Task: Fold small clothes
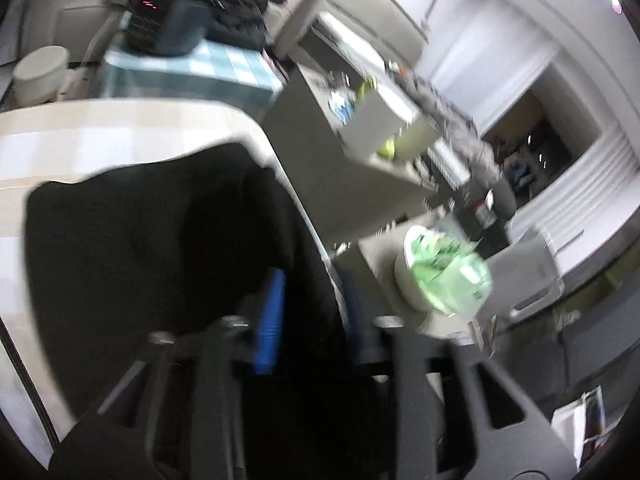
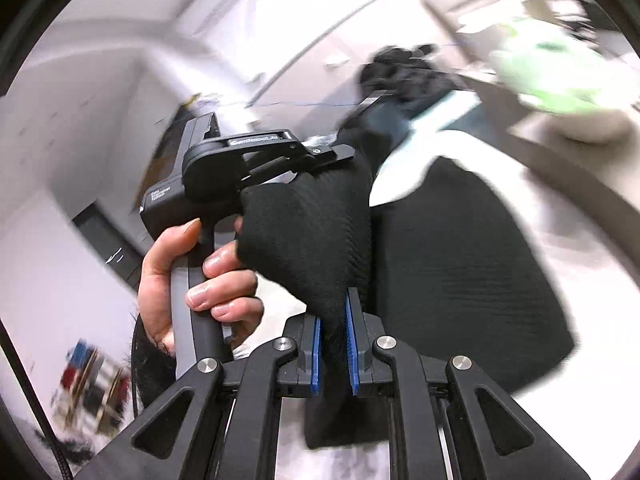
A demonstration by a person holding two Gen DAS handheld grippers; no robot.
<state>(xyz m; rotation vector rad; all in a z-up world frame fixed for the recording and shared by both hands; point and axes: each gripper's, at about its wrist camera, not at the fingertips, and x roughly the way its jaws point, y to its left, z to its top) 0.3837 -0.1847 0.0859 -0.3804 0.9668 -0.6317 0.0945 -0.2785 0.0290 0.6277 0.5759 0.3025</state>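
1. Nearest in the right wrist view: right gripper [image 2: 334,354] clenched on a bunched fold of the black garment [image 2: 460,260], both blue pads [image 2: 316,356] pressed against the cloth
2. Rising from that pinch, a ribbed black peak of the same fabric, draped up and over the front end of the left gripper
3. Just left of the peak, a bare hand [image 2: 192,280] wrapped round the left gripper's grey handle, fingers curled, thumb along the side
4. In the left wrist view: left gripper [image 1: 310,316] with jaws parted, black cloth lying in the gap, ribbed face of one blue pad [image 1: 270,320] bare and not pressing; released, then, though heavily blurred
5. Beyond both grippers, the rest of the garment spread flat and dark on the white table [image 1: 80,140], reaching to the rounded table edge
6. Past that edge, lower down, a green bag [image 1: 444,268] sitting in a pale tub [image 1: 404,284]
7. Farthest back, a blue checked cloth [image 1: 192,68] under a dark box [image 1: 160,20] with a small red light; everything there smeared by blur
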